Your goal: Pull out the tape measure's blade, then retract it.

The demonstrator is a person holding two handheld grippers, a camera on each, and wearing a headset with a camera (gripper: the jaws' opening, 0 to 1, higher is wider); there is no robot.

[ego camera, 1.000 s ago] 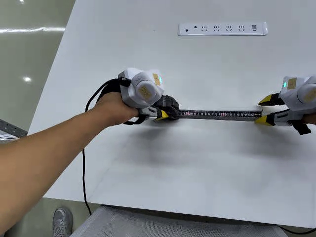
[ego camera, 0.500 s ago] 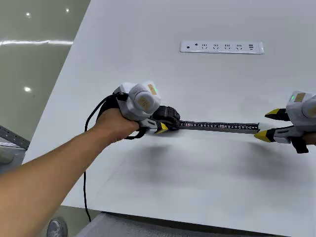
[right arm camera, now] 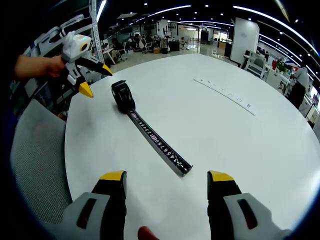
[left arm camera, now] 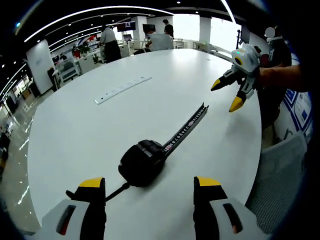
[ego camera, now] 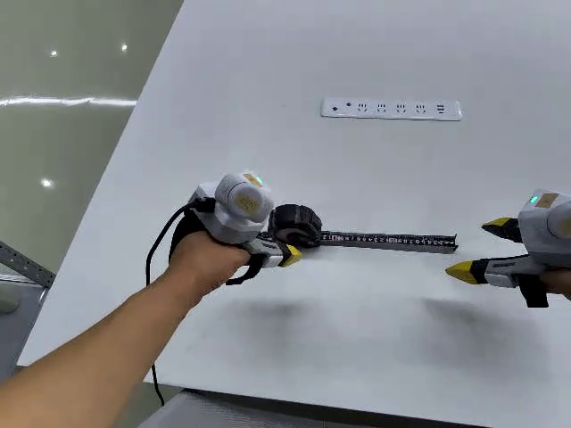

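Change: released since a second ago, case and blade tip both let go, hand-held grippers drawn back.
Left hand-held gripper [left arm camera: 150,183]: spread, empty; black round tape measure case [left arm camera: 142,163] just ahead on white bench [left arm camera: 75,130].
Right hand-held gripper [right arm camera: 166,176]: spread, empty; hook end of black extended blade [right arm camera: 160,145] just ahead, not touching.
Long axis: from case straight toward Right hand-held gripper.
Views: black wrist cord [left arm camera: 116,190] plain in left gripper view; hook end clearest in right gripper view.

Head view: high above the tape measure [ego camera: 296,225] on the person's side, facing forward and down across the table [ego camera: 357,339], at middle range. Left gripper view: low, close behind the tape measure's case, facing along its blade toward the right hand-held gripper [left arm camera: 225,95]. Right gripper view: low, just past the blade tip, facing back toward the left hand-held gripper [right arm camera: 96,80]. All three share the tape measure and the power strip [ego camera: 391,109].
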